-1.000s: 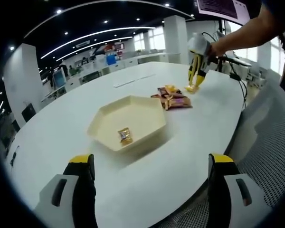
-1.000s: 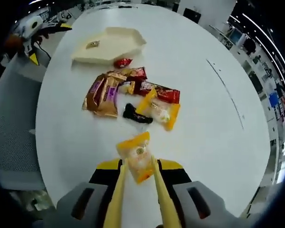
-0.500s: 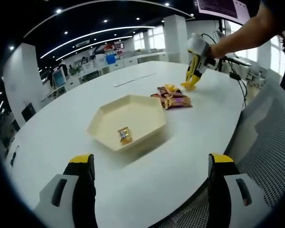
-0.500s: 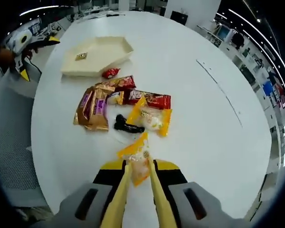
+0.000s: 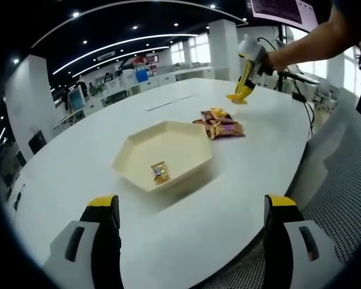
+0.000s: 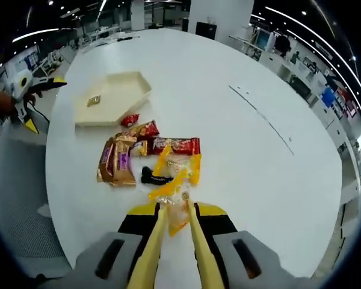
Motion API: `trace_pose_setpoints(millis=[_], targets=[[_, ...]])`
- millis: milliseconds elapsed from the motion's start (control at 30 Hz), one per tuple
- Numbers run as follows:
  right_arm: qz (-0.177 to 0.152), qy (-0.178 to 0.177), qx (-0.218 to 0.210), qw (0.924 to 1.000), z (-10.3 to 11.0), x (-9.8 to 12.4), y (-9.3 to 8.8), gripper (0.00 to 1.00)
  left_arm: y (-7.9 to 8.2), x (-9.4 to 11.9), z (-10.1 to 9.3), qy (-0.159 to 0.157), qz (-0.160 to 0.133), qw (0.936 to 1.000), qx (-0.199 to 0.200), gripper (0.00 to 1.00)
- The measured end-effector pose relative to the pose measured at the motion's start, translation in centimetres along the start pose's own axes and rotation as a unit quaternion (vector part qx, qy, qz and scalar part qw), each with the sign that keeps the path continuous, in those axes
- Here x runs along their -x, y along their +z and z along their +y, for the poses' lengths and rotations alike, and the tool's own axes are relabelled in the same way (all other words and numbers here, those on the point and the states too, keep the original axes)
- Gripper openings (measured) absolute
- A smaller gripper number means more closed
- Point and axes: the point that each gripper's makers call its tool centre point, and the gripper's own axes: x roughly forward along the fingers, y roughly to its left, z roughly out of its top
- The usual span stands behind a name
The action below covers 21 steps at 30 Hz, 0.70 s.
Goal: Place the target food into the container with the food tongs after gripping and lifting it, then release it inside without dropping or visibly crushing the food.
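- The right tool [image 6: 174, 212], with yellow tongs fixed to its jaws, pinches an orange snack packet [image 6: 172, 201] above the white worktop [image 6: 228, 138].
- Just beyond lies a heap of wrapped snacks [image 6: 147, 159].
- Farther off, near the worktop's edge, sits the cream hexagonal tray [image 6: 111, 98] with one small sweet [image 5: 159, 171] inside.
- The left tool [image 5: 189, 232] hangs spread wide over the near edge.
- Behind is an open-plan office with ceiling light strips [image 5: 117, 43].

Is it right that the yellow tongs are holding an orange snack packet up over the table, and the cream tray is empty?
Not quite. The tray is not empty: the left gripper view shows one small wrapped snack lying in it. The rest is right: the tongs hold the orange packet above the table.
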Motion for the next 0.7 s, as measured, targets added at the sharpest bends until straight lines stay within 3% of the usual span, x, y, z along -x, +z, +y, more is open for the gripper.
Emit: trace_pose_setpoints(millis=[333, 700], targets=[[-0.091, 0.001, 0.007, 0.9959, 0.5, 2.0, 7.5, 0.21, -0.2, 0.0, 0.0, 0.000, 0.005, 1.0000, -0.005, 0.95], [-0.136, 0.024, 0.035, 0.9898, 3.0, 1.7, 13.9, 0.22, -0.5, -0.1, 0.1, 0.000, 0.010, 1.0000, -0.002, 0.96]])
